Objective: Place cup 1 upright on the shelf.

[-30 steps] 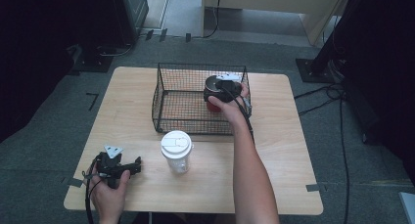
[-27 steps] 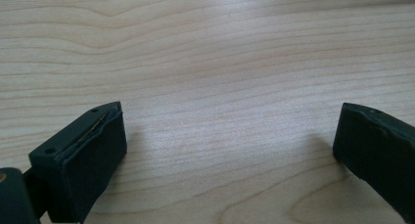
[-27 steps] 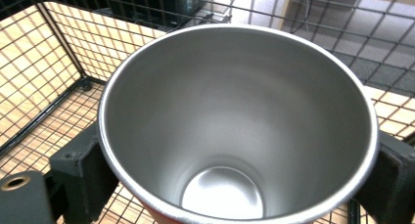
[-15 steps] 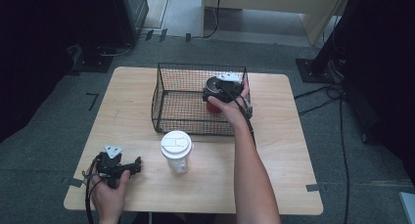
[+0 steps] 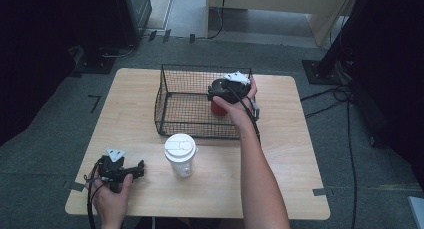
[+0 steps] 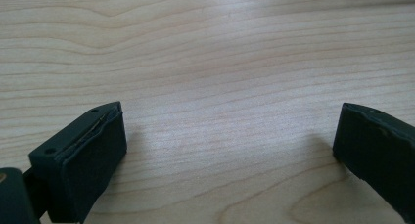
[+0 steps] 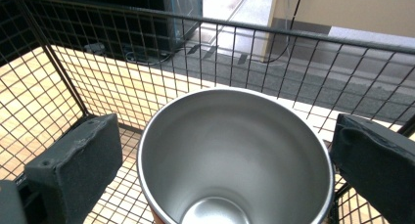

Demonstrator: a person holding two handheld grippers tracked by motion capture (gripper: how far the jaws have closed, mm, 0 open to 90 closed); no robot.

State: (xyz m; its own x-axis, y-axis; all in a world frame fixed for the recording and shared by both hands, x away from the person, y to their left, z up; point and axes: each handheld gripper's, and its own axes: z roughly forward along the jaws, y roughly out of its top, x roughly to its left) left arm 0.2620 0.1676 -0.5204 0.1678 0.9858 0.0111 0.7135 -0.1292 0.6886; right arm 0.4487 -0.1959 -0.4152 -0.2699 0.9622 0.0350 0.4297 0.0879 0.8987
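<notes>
Steel cup (image 7: 235, 155) stands upright inside wire basket (image 5: 185, 120), near its right wall, right gripper (image 7: 227, 155) jaws just opened, straddling the rim without pressing, probably releasing it. Left gripper (image 6: 230, 150) rests spread at the table (image 5: 280, 179) front-left corner, idle; lidded paper cup (image 5: 180, 154) waits outside.

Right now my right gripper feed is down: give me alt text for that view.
An empty metal cup with a red outside stands upright in the wire basket, between the open jaws of the right gripper, with a gap showing at each pad. Through the mesh the wooden table and grey floor show.
</notes>
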